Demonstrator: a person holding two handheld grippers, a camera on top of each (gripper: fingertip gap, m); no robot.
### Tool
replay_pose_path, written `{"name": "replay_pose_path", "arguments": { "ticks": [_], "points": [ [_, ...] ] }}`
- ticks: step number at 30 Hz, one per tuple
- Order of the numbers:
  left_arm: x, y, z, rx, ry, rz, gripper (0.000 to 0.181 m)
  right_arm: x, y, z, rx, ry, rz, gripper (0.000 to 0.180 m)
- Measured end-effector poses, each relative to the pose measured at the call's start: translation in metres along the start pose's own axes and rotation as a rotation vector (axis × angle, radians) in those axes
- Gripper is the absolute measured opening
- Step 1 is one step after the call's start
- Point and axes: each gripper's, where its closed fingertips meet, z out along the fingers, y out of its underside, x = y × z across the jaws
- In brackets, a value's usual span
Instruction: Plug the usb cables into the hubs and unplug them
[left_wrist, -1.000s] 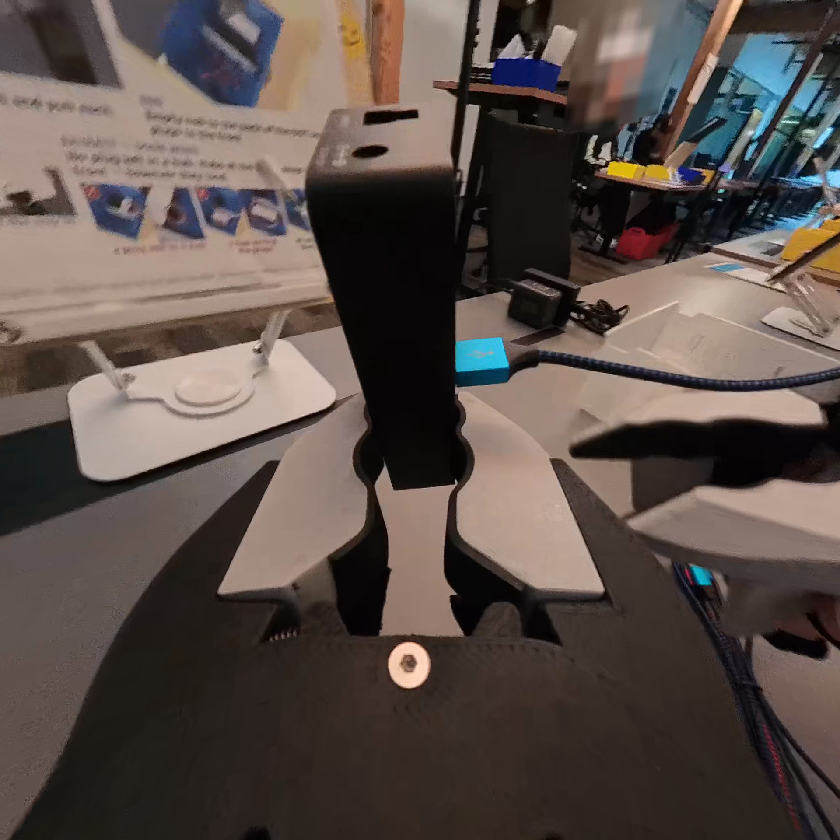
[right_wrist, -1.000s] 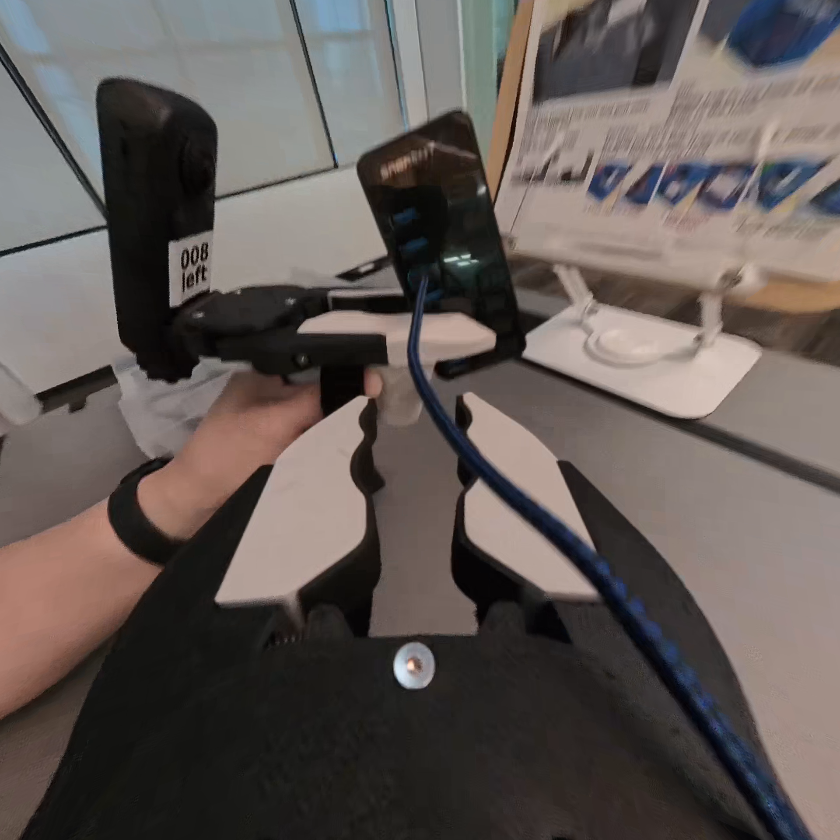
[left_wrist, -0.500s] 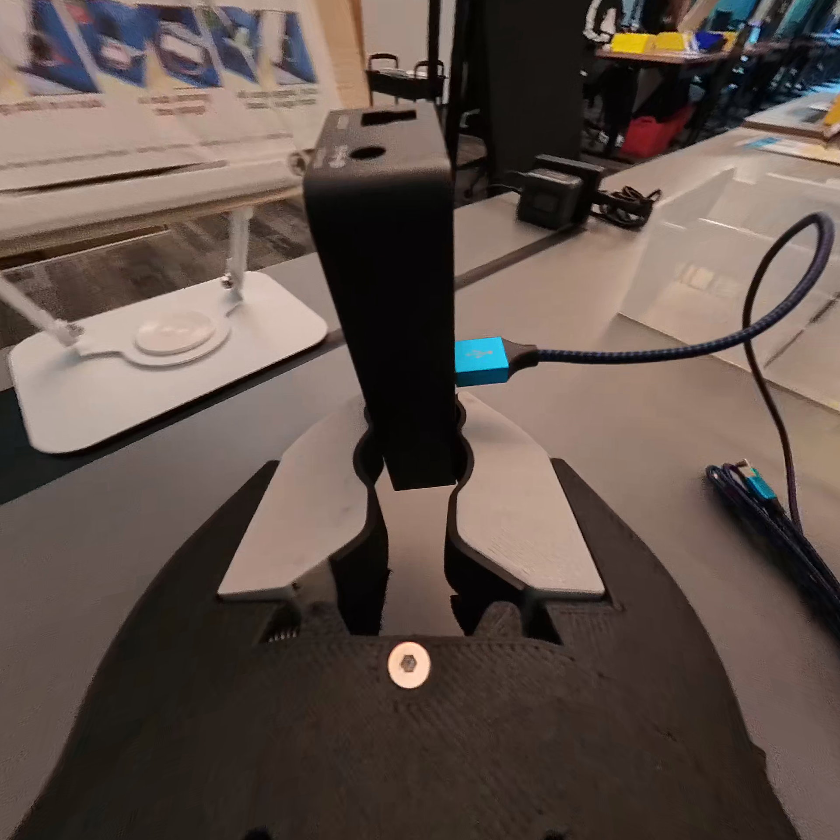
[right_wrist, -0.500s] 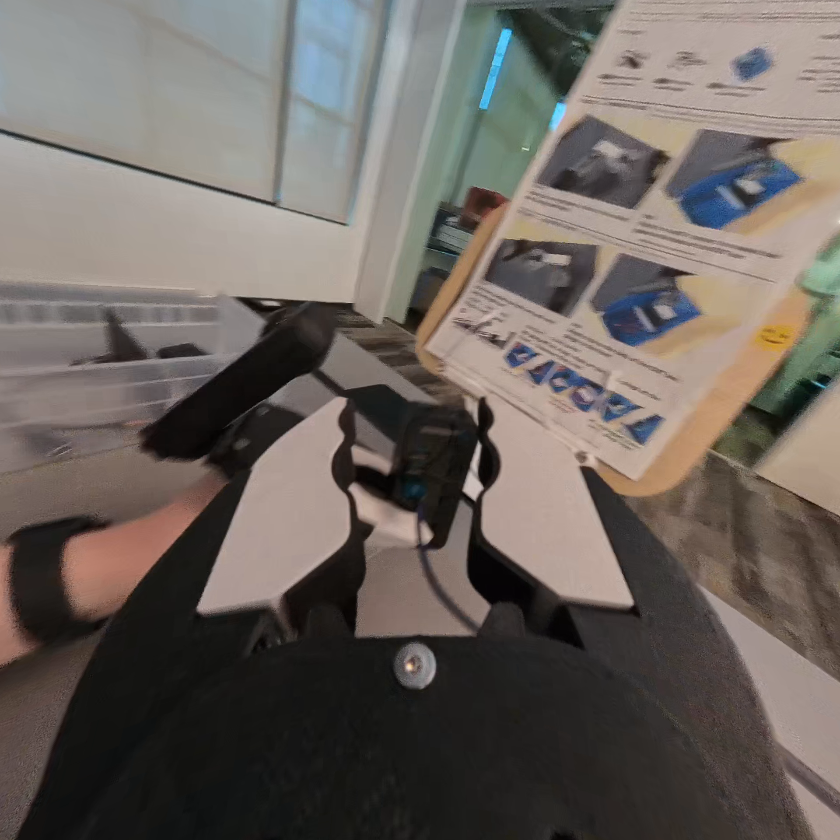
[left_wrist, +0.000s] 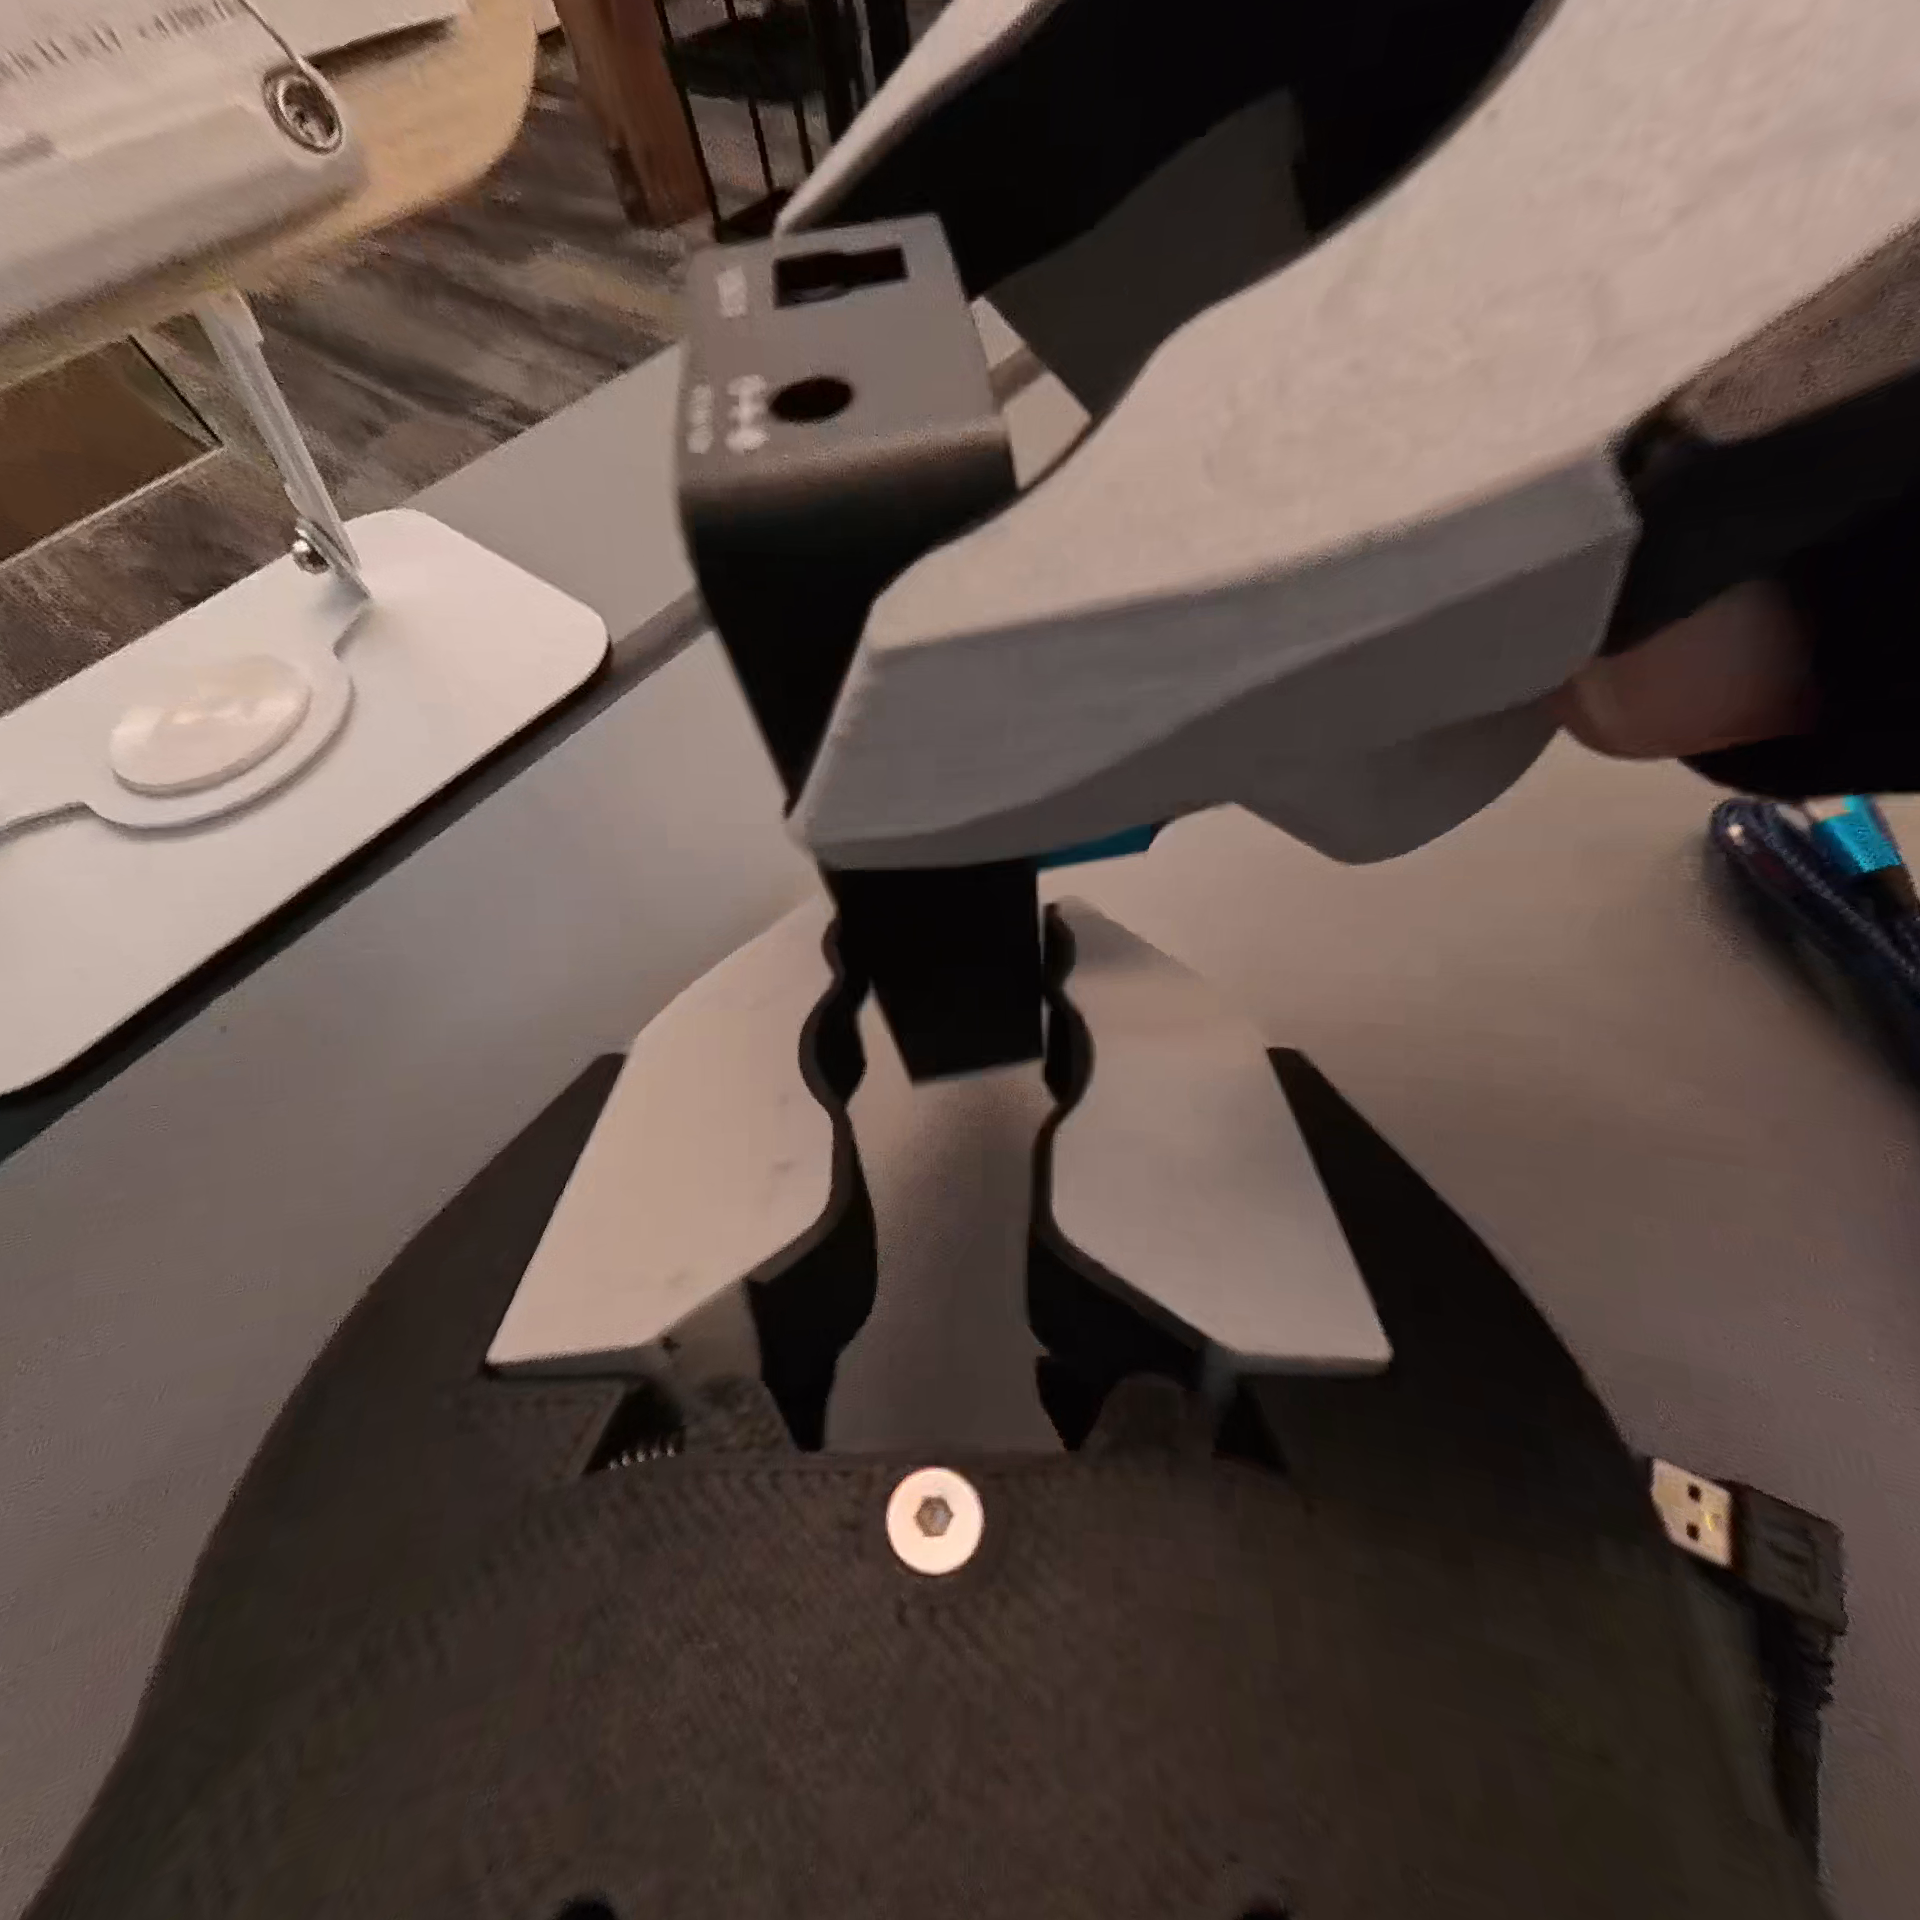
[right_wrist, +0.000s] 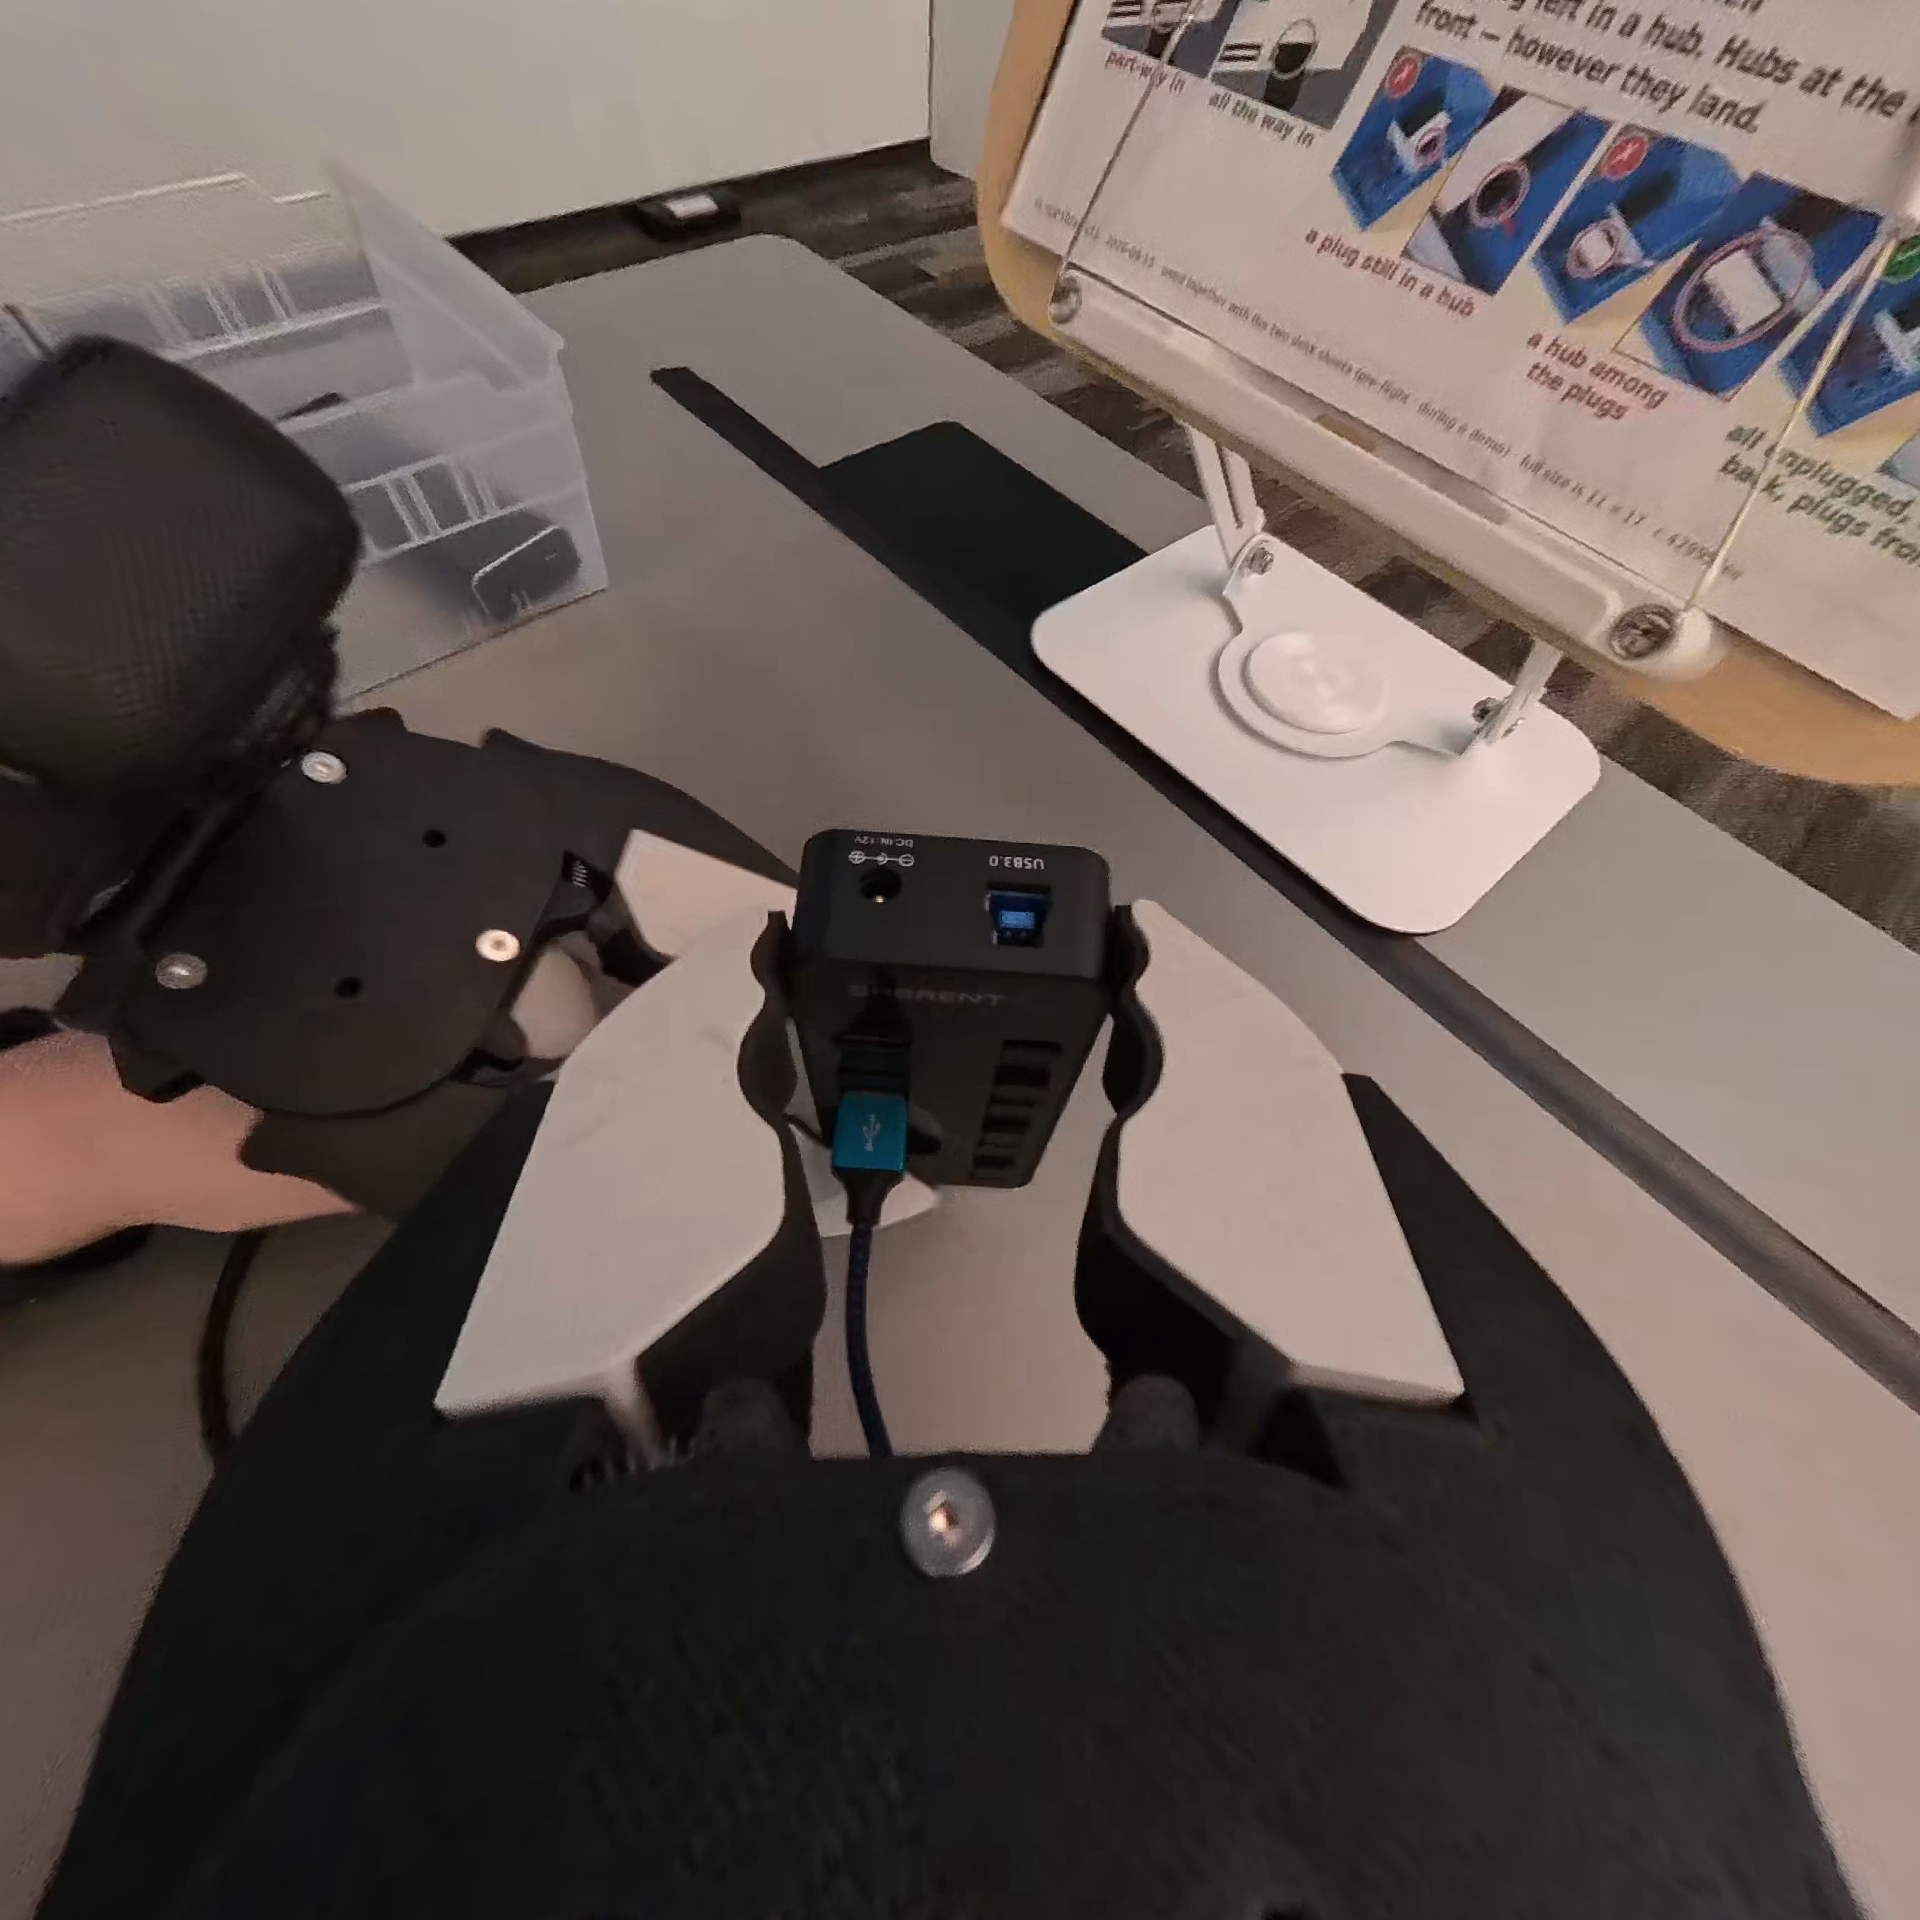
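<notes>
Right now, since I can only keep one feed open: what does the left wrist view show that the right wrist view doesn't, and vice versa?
Left only: a bundle of blue braided cables and a loose black USB plug on the grey table. Right only: the port face of the black box-shaped hub, with a blue-shelled plug seated in it, and a clear plastic bin. Both: that hub held by the left tool, the right tool's white fingers flanking it, and the white stand base.
</notes>
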Motion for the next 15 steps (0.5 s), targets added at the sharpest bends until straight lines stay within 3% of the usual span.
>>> {"name": "replay_pose_path", "arguments": {
  "ticks": [3, 7, 10, 13, 15],
  "points": [
    [-0.020, 0.008, -0.017, -0.076, -0.022, -0.013, 0.056, 0.015, 0.004, -0.001, 0.014, 0.083, -0.046, 0.059],
    [-0.042, 0.027, -0.057, -0.283, 0.011, -0.230, 0.060, 0.017, 0.016, 0.006, -0.012, 0.050, 0.013, 0.058],
    [-0.033, 0.040, -0.082, -0.401, 0.122, -0.339, 0.049, 0.019, 0.029, 0.014, -0.055, 0.039, 0.029, 0.058],
    [-0.036, 0.046, -0.092, -0.440, 0.092, -0.267, 0.042, 0.020, 0.036, 0.018, -0.077, 0.033, 0.040, 0.058],
    [-0.015, 0.039, -0.095, -0.444, 0.196, -0.207, 0.040, 0.018, 0.040, 0.020, -0.091, 0.009, 0.056, 0.058]
  ]
}}
